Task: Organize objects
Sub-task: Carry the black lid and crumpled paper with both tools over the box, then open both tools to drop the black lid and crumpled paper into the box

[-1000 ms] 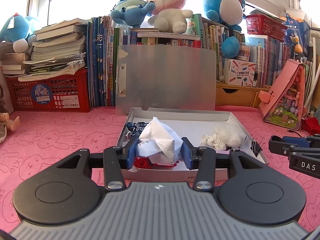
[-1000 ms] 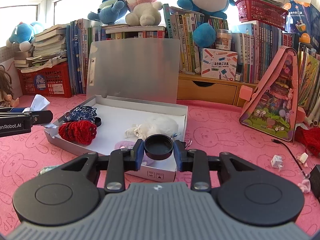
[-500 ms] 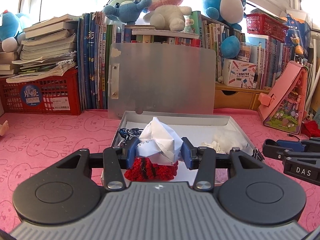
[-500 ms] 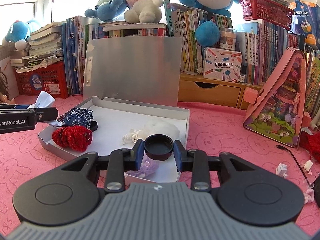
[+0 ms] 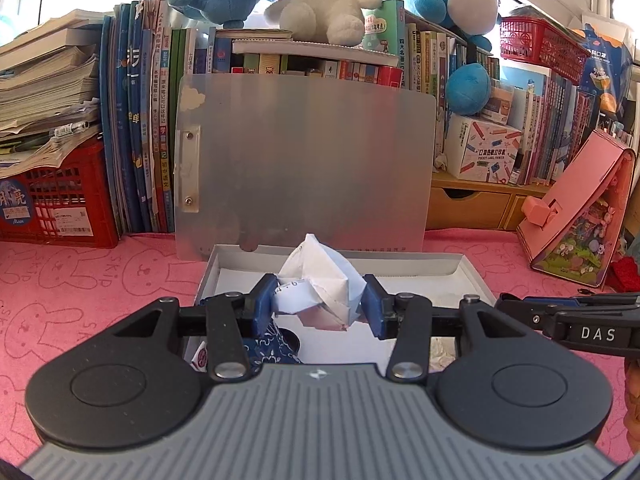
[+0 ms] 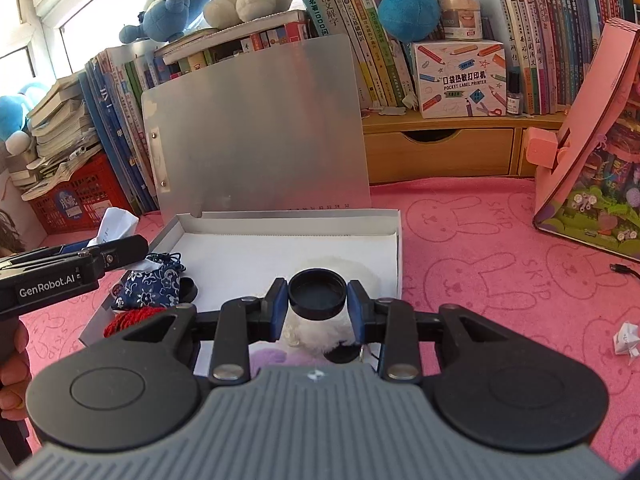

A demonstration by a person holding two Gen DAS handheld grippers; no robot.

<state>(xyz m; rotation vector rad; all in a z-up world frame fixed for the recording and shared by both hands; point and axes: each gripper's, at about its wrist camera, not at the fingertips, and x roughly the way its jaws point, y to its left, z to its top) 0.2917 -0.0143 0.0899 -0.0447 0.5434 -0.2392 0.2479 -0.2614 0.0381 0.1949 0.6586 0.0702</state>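
Note:
My left gripper (image 5: 319, 307) is shut on a crumpled white paper (image 5: 320, 284) and hovers over the near left part of an open shallow grey box (image 5: 474, 276). My right gripper (image 6: 318, 305) is shut on a round black cap (image 6: 317, 294) above the same box (image 6: 394, 240), near its front. Inside the box lie a blue patterned pouch (image 6: 150, 286), a red knitted piece (image 6: 130, 318), a white fluffy ball (image 6: 320, 334) and a small black disc (image 6: 188, 289). In the right wrist view the left gripper (image 6: 116, 254) reaches in from the left with the paper (image 6: 114, 224).
The box's grey lid (image 5: 304, 160) stands upright against shelved books (image 5: 136, 120). A red crate (image 5: 52, 196) with stacked papers sits at left, a pink house-shaped case (image 5: 576, 220) at right. A small folded paper (image 6: 626, 338) lies on the pink mat (image 6: 480, 264). Plush toys top the books.
Both grippers have moved forward over the box while keeping their holds. The red knitted piece has slipped beneath the left gripper's view, and the lid looms larger.

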